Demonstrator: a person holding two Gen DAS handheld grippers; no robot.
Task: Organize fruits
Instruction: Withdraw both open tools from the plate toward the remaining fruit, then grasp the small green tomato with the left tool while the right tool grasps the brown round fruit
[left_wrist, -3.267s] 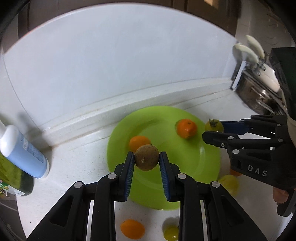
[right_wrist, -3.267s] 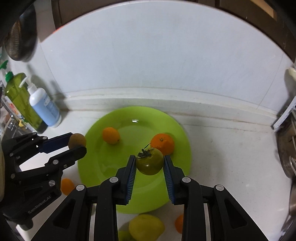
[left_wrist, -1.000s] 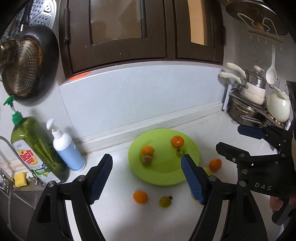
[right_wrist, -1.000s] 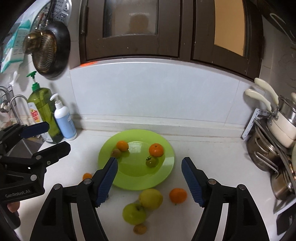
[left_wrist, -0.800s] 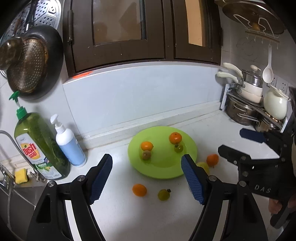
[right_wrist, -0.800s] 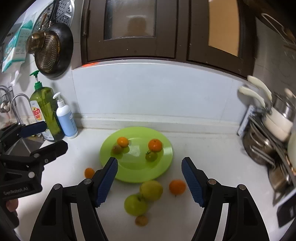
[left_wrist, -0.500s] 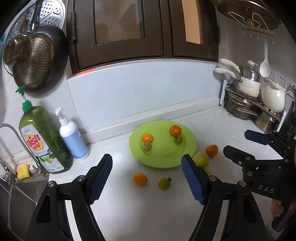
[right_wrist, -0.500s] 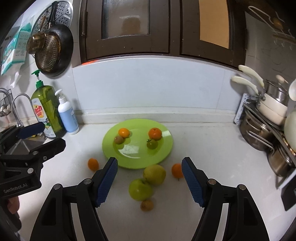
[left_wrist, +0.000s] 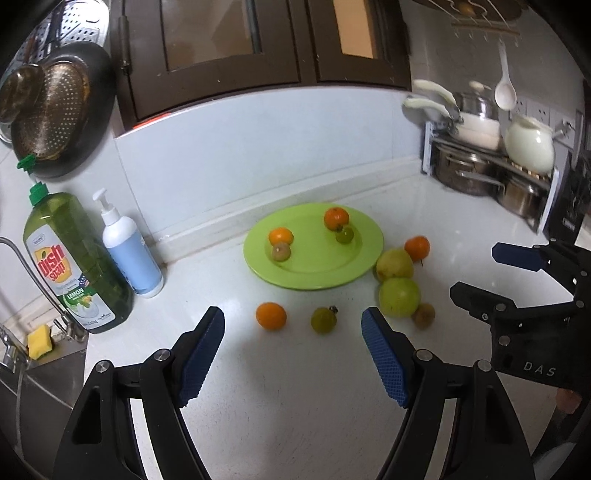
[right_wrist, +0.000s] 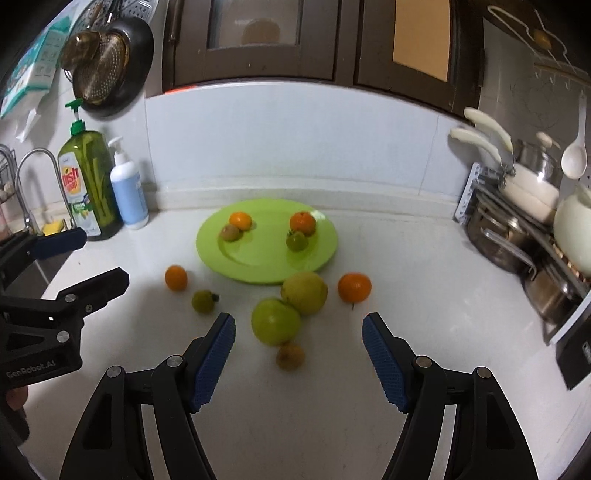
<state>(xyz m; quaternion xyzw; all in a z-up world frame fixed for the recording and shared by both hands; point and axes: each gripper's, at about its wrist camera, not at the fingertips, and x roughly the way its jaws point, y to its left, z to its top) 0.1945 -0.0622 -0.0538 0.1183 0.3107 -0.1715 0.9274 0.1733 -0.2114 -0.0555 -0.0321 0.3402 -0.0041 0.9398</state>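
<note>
Cut off at the right edge of the left wrist view: black right gripper, with only a sliver of fingertip behind its body. Cut off at the left edge of the right wrist view: black left gripper and chrome tap. Half hidden behind the far-right orange mandarin on the green plate: small green tomato. Too blurred to identify: small brownish fruit nearest the right gripper's blue pads.
</note>
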